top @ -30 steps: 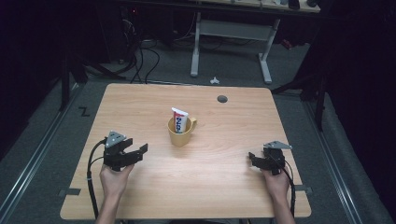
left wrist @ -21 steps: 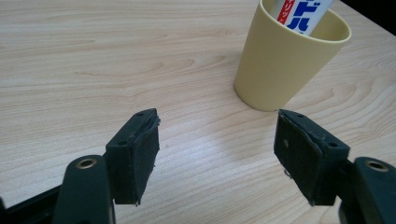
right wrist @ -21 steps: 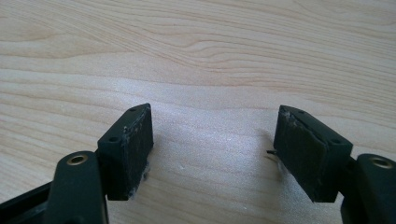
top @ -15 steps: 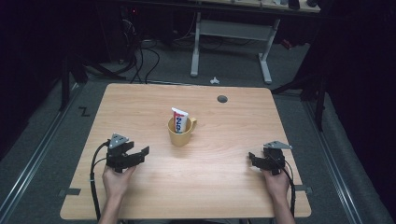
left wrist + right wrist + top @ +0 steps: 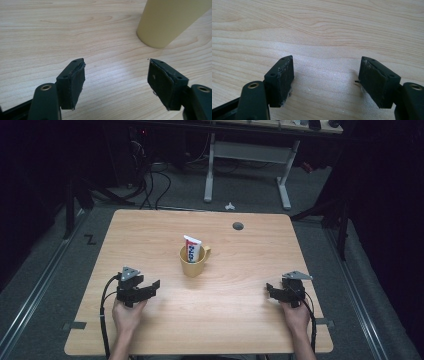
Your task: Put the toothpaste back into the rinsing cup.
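Half of toothpaste tube (image 5: 191, 249) hidden inside yellow mug (image 5: 194, 262). Left gripper (image 5: 116, 75) fingers wide apart, empty; mug just ahead, right of fingers. Right gripper (image 5: 327, 76) fingers wide apart over bare surface (image 5: 319, 30).

A light wooden table (image 5: 150, 240) with rounded corners and a small round dark grommet (image 5: 238, 226) near its far edge stands on grey carpeted floor (image 5: 250, 195). Beyond it stands a second desk on pale metal legs (image 5: 210, 170), with dark cables (image 5: 150, 185) looped on the floor to its left. The room around is dim, its edges falling into black, while the tabletop itself is evenly lit.
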A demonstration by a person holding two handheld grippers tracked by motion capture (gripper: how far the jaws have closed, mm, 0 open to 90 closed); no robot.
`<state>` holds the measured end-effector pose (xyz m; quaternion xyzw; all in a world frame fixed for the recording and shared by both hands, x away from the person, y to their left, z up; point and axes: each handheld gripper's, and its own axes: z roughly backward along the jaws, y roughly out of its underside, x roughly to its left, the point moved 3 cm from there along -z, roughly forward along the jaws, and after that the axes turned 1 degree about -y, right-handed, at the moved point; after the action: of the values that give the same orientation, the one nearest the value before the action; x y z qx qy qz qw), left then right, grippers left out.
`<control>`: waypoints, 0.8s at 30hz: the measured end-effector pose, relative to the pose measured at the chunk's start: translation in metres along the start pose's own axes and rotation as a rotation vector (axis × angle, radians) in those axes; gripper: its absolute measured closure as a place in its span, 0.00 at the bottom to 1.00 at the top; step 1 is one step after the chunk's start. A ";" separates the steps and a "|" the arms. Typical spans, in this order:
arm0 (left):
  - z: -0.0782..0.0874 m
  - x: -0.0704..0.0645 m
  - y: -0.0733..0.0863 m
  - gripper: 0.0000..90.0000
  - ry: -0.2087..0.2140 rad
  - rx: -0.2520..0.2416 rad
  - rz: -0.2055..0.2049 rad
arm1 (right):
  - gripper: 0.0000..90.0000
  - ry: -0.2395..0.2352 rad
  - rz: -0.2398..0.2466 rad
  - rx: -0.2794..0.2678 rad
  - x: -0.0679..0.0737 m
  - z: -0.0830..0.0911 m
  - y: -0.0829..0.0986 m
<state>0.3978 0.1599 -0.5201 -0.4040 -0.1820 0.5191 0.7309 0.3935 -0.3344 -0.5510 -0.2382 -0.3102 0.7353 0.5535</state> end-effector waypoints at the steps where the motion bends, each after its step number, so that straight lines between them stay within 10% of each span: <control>1: -0.001 0.000 0.001 0.34 -0.004 0.003 -0.002 | 0.32 0.000 0.000 0.000 0.000 0.000 0.000; 24: -0.027 -0.004 0.008 0.34 -0.068 0.054 -0.050 | 0.32 0.000 0.000 0.000 0.000 0.000 0.000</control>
<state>0.4095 0.1466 -0.5425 -0.3616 -0.2026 0.5190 0.7476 0.3935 -0.3344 -0.5510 -0.2381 -0.3101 0.7354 0.5535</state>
